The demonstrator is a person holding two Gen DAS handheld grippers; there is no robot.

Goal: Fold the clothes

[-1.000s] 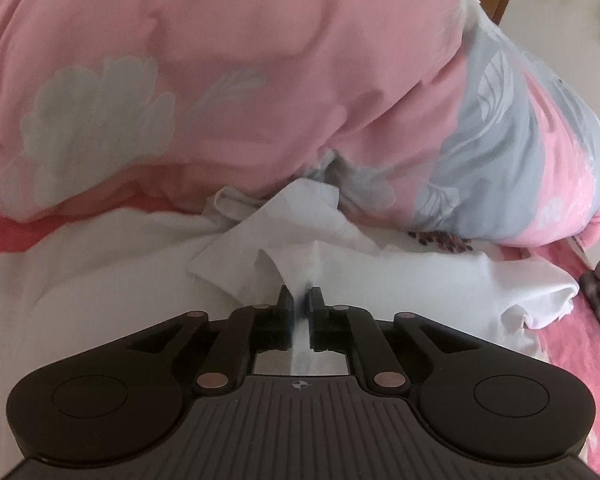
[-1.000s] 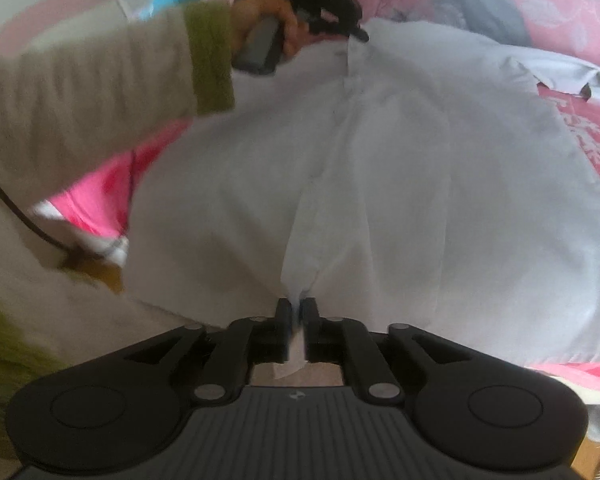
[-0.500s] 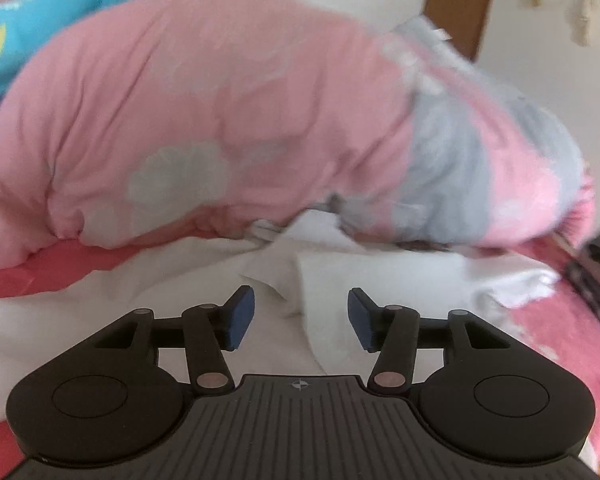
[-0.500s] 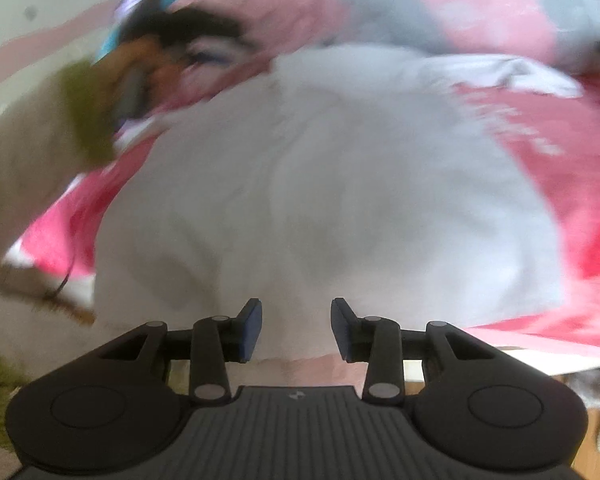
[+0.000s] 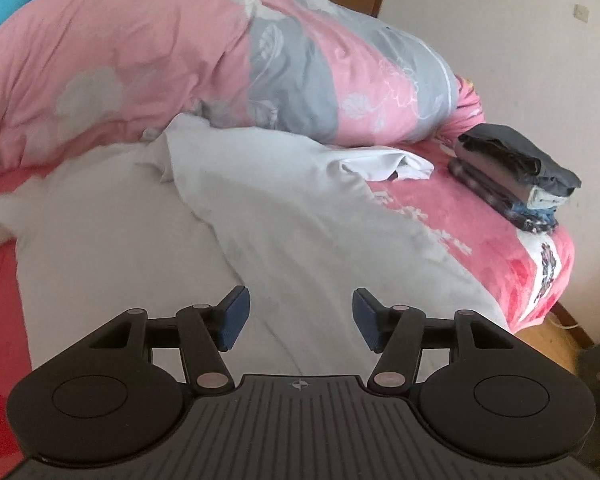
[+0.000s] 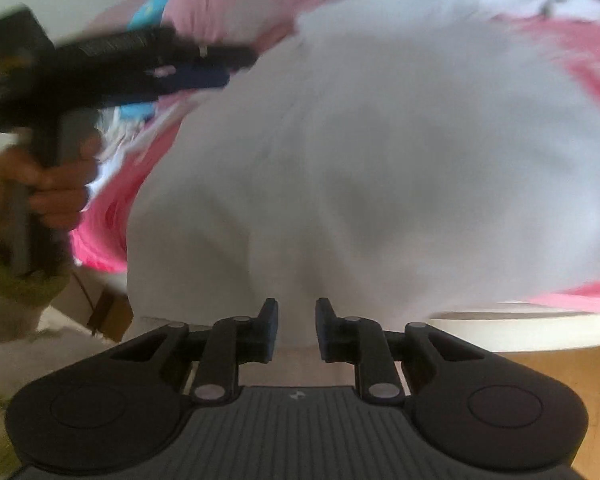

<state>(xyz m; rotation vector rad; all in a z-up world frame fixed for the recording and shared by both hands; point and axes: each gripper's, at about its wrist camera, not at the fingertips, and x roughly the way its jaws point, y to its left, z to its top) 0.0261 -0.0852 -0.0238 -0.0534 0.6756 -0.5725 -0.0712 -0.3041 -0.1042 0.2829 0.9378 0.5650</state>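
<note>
Both grippers have let go of the white shirt [image 5: 284, 216], which lies flat on the pink bed [image 5: 512, 256], long axis running away toward the quilt [image 5: 148, 64]. Left gripper [image 5: 299, 322] jaws are spreading, empty; right gripper [image 6: 296, 330] jaws are closing, nothing between. Folded dark clothes [image 5: 512, 172] sit farther right.

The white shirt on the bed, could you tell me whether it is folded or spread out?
Mostly spread out. The white shirt covers much of the pink bed, with one flap lying over its middle.
</note>
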